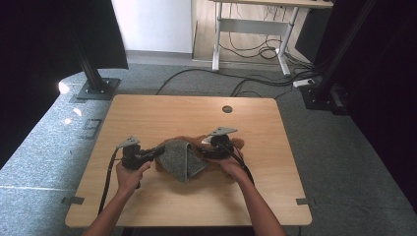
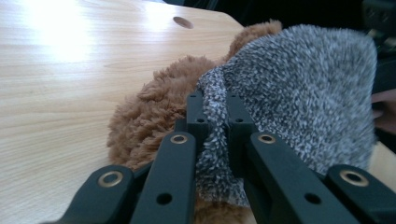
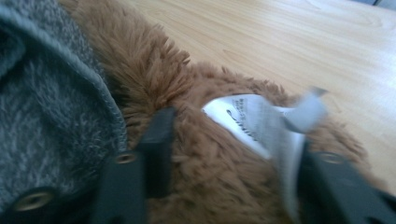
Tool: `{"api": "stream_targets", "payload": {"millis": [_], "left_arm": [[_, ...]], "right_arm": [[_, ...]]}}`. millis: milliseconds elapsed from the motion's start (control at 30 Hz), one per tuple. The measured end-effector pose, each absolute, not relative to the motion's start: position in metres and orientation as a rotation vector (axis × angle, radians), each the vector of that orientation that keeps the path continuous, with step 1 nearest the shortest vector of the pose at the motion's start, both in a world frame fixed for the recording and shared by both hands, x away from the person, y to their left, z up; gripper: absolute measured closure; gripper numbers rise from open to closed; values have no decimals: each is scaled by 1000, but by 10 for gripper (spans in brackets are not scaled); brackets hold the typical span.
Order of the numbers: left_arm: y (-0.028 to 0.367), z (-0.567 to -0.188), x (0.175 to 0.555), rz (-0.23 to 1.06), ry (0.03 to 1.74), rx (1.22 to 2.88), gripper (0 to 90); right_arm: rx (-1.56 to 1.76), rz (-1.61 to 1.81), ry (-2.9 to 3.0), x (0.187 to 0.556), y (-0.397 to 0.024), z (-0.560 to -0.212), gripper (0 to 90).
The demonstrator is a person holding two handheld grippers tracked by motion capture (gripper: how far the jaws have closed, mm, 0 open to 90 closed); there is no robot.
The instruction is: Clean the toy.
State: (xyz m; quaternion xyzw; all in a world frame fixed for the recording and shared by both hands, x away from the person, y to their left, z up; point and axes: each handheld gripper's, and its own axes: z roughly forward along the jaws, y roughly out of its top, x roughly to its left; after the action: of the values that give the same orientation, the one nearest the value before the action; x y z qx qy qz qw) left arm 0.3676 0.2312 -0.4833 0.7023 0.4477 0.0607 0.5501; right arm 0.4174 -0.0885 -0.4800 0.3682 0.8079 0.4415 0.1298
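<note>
Pale wood table (image 1: 147,113) carries the work near its middle: a brown plush toy (image 1: 223,147) with a grey fleece cloth (image 1: 181,158) draped over it, the cloth covering most of the toy's near side and leaving brown fur showing at the far and right edges. Both pieces look light, soft and limp; the cloth will sag and slide over the fur as soon as one corner is let go, and the pile gives little to bite on, so a folded hem or edge is the sound place to take it.

That is where the left gripper (image 2: 215,114) has it: its jaws are pinched tight on the cloth's edge, the fabric squeezed thin between them. The right gripper (image 3: 229,140) sits against the toy's right side with its jaws about half open, straddling a mound of brown fur and a white sewn-in label (image 3: 247,121); one jaw lies against the fur, the other beside the label, and I cannot tell whether they truly press on either, so this reads as no firm hold. Blur smears that close view and the label's print is unreadable.

Under the cloth the toy's shape, head and limbs are hidden, so which way it faces stays unclear
</note>
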Motion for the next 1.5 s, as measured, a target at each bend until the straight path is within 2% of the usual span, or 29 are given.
{"api": "stream_targets", "payload": {"millis": [133, 367, 567, 700, 867, 1000, 1167, 1400, 1500], "left_arm": [[239, -467, 367, 59, 1015, 1576, 830], [226, -422, 370, 49, 901, 1536, 831], [205, -403, 384, 21, 872, 1511, 831], [186, -409, 398, -29, 908, 1516, 829], [155, -441, 396, -6, 961, 1732, 828], [148, -460, 387, 16, 972, 1854, 829], [159, -457, 378, 142, 985, 1902, 831], [210, -461, 378, 178, 1098, 1802, 829], [230, -464, 378, 155, 1139, 1746, 825]], "right_arm": [[1038, 1321, 2342, 406, -92, -482, 650], [910, 1316, 2245, 363, -88, -489, 689], [857, 1349, 2197, 333, -91, -499, 715], [854, 1390, 2190, 321, -94, -505, 722], [859, 1431, 2187, 310, -100, -510, 723], [855, 1443, 2198, 303, -103, -513, 729], [855, 1460, 2192, 301, -105, -515, 733], [870, 1478, 2191, 302, -107, -515, 738], [875, 1486, 2188, 302, -107, -516, 738]]}}
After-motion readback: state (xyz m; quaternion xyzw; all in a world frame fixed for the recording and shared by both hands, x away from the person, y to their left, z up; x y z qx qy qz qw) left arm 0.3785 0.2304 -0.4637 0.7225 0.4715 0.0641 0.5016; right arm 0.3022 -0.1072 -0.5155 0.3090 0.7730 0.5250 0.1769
